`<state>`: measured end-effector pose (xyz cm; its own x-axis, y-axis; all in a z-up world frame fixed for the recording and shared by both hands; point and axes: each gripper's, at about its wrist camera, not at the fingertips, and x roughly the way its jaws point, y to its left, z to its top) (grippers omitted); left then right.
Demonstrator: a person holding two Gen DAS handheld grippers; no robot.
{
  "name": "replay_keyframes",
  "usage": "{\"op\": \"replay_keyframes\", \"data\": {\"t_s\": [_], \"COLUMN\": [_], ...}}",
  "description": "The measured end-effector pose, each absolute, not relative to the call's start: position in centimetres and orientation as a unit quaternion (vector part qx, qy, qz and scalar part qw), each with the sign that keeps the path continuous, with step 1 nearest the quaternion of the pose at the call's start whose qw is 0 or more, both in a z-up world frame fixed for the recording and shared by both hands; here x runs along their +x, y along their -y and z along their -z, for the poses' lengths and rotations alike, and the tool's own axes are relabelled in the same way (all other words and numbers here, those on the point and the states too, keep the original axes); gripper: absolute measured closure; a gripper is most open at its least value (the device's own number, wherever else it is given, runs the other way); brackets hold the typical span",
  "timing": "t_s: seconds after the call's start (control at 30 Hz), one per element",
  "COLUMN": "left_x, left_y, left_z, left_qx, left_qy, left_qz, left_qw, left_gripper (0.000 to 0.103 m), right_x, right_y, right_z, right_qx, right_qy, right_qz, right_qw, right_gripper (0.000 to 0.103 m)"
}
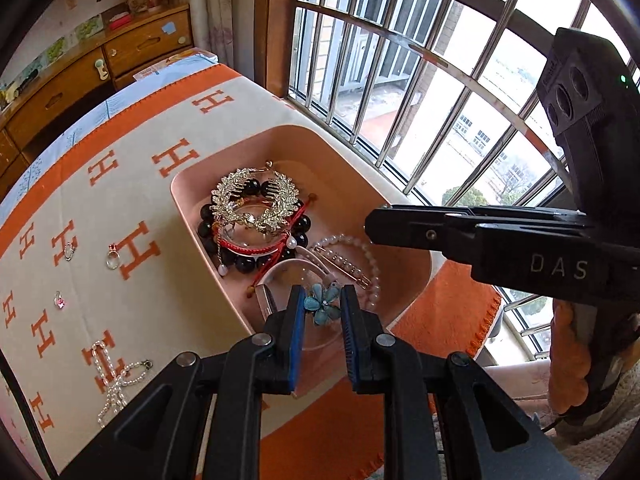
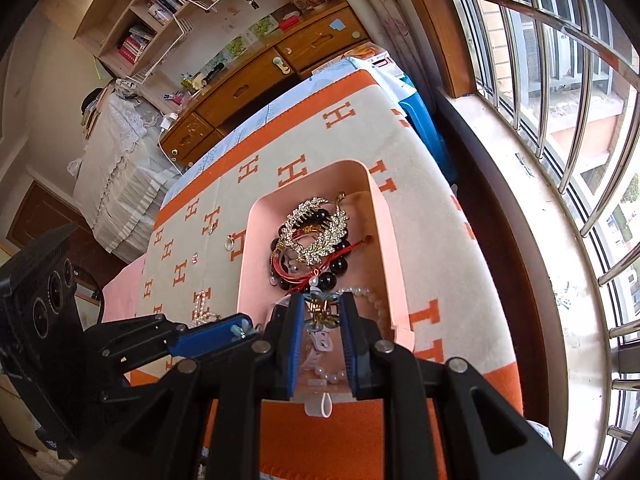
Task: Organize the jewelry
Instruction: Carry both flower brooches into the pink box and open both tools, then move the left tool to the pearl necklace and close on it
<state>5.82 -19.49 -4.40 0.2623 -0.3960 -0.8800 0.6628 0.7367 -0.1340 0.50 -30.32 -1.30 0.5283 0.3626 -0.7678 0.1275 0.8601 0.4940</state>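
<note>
The left gripper (image 1: 322, 306) pinches a small flower clip (image 1: 321, 305) with glossy teal petals between its ribbed blue pads (image 1: 297, 320), above the near end of the tray (image 1: 288, 136). The right gripper (image 2: 320, 312) is clamped on a gold-wire clip (image 2: 320, 314) with a teal edge, also over the tray's near end.

The tray is smooth pink plastic, rectangular with rounded corners. In it lie one rhinestone leaf comb (image 1: 252, 204), silvery and curved like a wreath, one bracelet of round glossy black beads (image 1: 244, 262), a red cord bracelet (image 1: 256, 246), a pearl strand (image 1: 360, 256) and a pearl-set bar clip (image 1: 344, 262).

The cloth (image 1: 120, 184) under it is soft cream fabric with orange H shapes and an orange border. On it rest three small rings (image 1: 113, 258), one with a pink stone (image 1: 60, 302), and one pearl chain (image 1: 114, 380).
</note>
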Motion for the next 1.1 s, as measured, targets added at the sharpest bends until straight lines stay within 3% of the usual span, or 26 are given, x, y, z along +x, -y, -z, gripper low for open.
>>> {"op": "replay_keyframes", "data": {"t_s": [0.13,0.27,1.1], "left_x": [5.8,5.8,4.7], "left_y": [19.2,18.1,5.7], "left_z": [4.2,3.2,-0.4], "left_qx": [0.138,0.128,0.063], "left_qy": [-0.499,-0.486,-0.449], "left_qz": [0.325,0.313,0.212], "left_qw": [0.791,0.806,0.865], "left_gripper": [0.075,0.049,0.041], "right_x": [1.0,1.6,1.1], "right_y": [30.1,30.2,26.2], "right_z": [1.2,1.2,-0.6], "right_qx": [0.247,0.248,0.188], "right_qy": [-0.480,-0.478,-0.477], "right_qz": [-0.066,-0.061,-0.098], "right_qw": [0.839,0.840,0.853], "right_gripper": [0.085,0.085,0.085]}}
